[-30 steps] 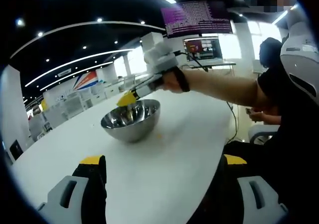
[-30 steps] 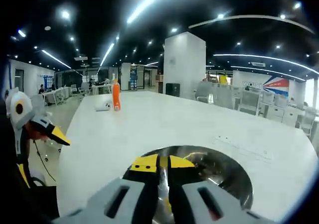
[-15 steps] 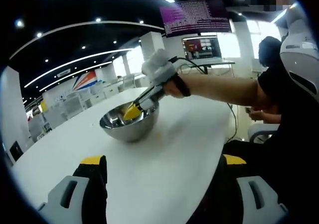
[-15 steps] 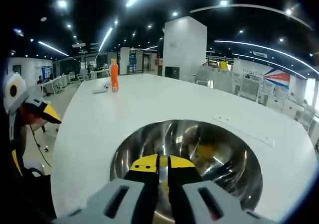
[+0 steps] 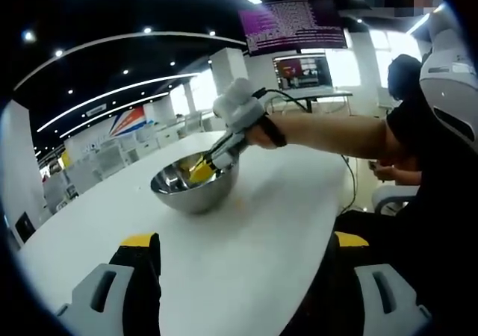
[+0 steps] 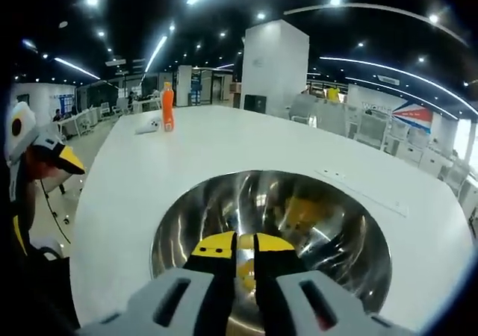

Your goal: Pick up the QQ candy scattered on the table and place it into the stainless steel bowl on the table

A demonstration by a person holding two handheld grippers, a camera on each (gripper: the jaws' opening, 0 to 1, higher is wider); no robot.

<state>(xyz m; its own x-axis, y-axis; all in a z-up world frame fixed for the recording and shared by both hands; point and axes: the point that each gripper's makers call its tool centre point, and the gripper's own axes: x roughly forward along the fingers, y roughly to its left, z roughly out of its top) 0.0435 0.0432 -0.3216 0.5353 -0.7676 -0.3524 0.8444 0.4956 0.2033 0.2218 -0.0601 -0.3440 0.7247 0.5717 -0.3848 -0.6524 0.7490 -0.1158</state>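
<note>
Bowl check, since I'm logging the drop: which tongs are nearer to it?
Right. The right tongs reach inside the bowl; the left tongs sit back at the table edge.

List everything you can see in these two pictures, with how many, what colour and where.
stainless steel bowl: one, silver, on the white table, under the right claw.
table: one, white, long, running off into the room.
QQ candy: one piece, yellow, seen between the right claw's jaws, over the bowl's inside.
bottle: one, orange, upright at the table's far end.
white object: one, beside the bottle; too small to identify.
monitor: one, lit, on a desk behind the table.
wall screen: one, purple, above the monitor.
right claw: yellow tips, nearly closed on the candy, lowered into the bowl.
left claw: yellow tips, jaws wide apart, over the table's near edge.
</note>
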